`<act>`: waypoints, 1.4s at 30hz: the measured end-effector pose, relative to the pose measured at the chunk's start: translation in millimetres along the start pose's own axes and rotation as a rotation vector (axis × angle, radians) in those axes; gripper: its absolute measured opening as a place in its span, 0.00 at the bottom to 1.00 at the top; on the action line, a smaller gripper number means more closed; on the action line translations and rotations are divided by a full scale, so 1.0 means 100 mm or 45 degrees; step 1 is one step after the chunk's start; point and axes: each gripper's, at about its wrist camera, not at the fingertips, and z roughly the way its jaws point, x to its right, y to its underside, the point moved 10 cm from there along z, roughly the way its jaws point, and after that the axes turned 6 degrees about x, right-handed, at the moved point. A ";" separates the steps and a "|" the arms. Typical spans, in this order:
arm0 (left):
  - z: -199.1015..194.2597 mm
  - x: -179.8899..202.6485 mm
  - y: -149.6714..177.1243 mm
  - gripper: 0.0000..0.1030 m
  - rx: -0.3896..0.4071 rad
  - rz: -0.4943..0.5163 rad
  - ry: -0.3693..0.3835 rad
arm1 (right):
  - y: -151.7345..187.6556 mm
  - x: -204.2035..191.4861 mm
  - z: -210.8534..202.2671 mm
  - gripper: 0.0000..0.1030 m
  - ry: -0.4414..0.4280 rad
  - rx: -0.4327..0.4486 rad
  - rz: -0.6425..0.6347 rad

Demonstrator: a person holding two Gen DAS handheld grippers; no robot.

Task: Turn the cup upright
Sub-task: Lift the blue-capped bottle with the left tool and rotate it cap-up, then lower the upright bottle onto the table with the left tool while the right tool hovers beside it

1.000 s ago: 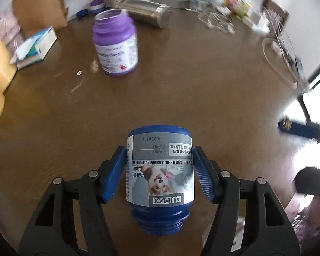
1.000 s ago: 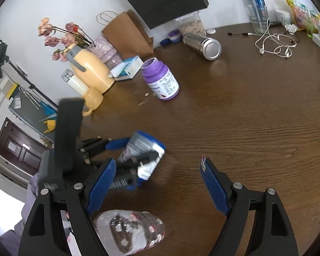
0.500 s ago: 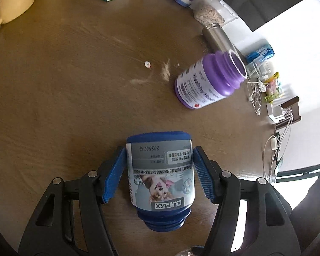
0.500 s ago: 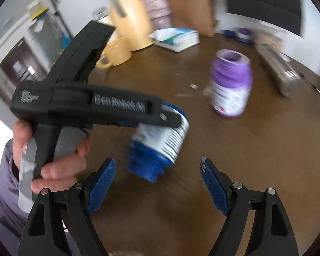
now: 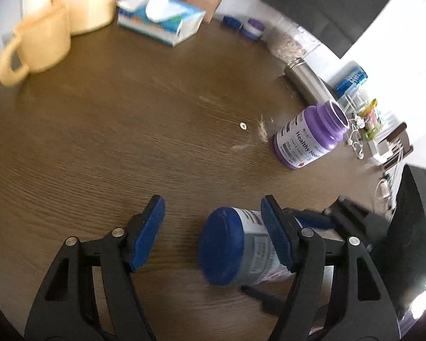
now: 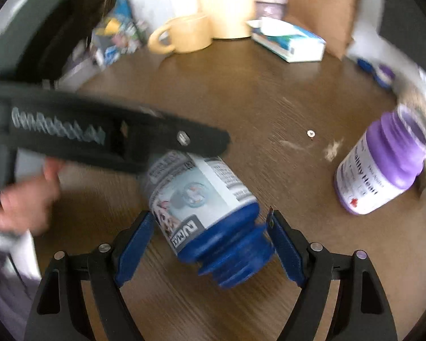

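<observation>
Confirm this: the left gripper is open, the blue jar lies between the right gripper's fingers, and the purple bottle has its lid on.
One thing is wrong: the purple bottle has no lid, and the right wrist view shows its open mouth. The rest holds: the left gripper is open and the blue jar lies between the right gripper's fingers.

Table (image 5: pixel 99 147): mug (image 5: pixel 39 42) at far left, jug (image 5: pixel 85 0) just behind it, tissue box (image 5: pixel 162 20) to its right. Bottle (image 5: pixel 309 139) stands at right, steel flask (image 5: pixel 306 81) behind it. Tipped jar (image 6: pixel 201 199) lies nearest, between the right gripper (image 6: pixel 210 241) fingers.
</observation>
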 end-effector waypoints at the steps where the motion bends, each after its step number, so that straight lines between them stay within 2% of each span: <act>1: -0.05 -0.02 0.02 0.67 0.021 0.040 -0.027 | 0.04 -0.01 -0.02 0.83 0.013 -0.005 -0.024; 4: -0.19 -0.06 0.09 0.69 0.071 0.121 -0.093 | 0.14 -0.01 -0.08 0.83 0.087 -0.011 -0.081; 7: -0.26 0.00 0.14 0.69 0.078 0.228 -0.112 | 0.21 0.08 -0.08 0.83 0.203 -0.056 -0.153; 10: -0.25 0.15 0.16 0.69 0.087 0.343 -0.101 | 0.26 0.16 -0.15 0.83 0.212 -0.073 -0.165; 14: -0.35 0.41 0.10 0.71 0.123 0.487 0.006 | 0.30 0.23 -0.35 0.84 0.175 -0.030 -0.157; 15: -0.36 0.49 0.09 0.80 0.122 0.544 0.028 | 0.31 0.27 -0.40 0.84 0.187 -0.018 -0.152; 16: -0.36 0.60 0.09 0.85 0.114 0.607 0.066 | 0.32 0.33 -0.44 0.84 0.209 -0.009 -0.138; 18: -0.28 0.83 0.15 0.85 0.057 0.737 0.189 | 0.37 0.43 -0.49 0.84 0.245 -0.009 -0.101; 20: -0.13 0.96 0.25 0.85 -0.024 0.829 0.247 | 0.44 0.59 -0.56 0.84 0.311 0.005 -0.033; 24: 0.14 0.95 0.40 0.76 -0.101 0.961 0.149 | 0.53 0.91 -0.73 0.84 0.382 0.080 0.163; 26: 0.16 0.95 0.44 0.76 -0.115 0.968 0.155 | 0.55 1.01 -0.80 0.84 0.366 0.120 0.262; 28: 0.19 0.98 0.49 0.71 -0.138 1.007 0.160 | 0.54 1.07 -0.84 0.84 0.331 0.152 0.343; 30: 0.27 1.02 0.54 0.69 -0.167 1.068 0.105 | 0.49 1.08 -0.86 0.84 0.321 0.170 0.382; 33: 0.37 1.08 0.65 0.61 -0.209 1.160 0.004 | 0.46 0.99 -0.95 0.84 0.298 0.173 0.394; 36: 0.37 1.01 0.60 0.59 -0.178 1.091 -0.044 | 0.38 0.87 -1.13 0.84 0.274 0.204 0.417; 42: 0.04 0.71 0.29 0.59 0.048 0.733 -0.021 | 0.03 0.50 -1.39 0.84 0.212 0.245 0.458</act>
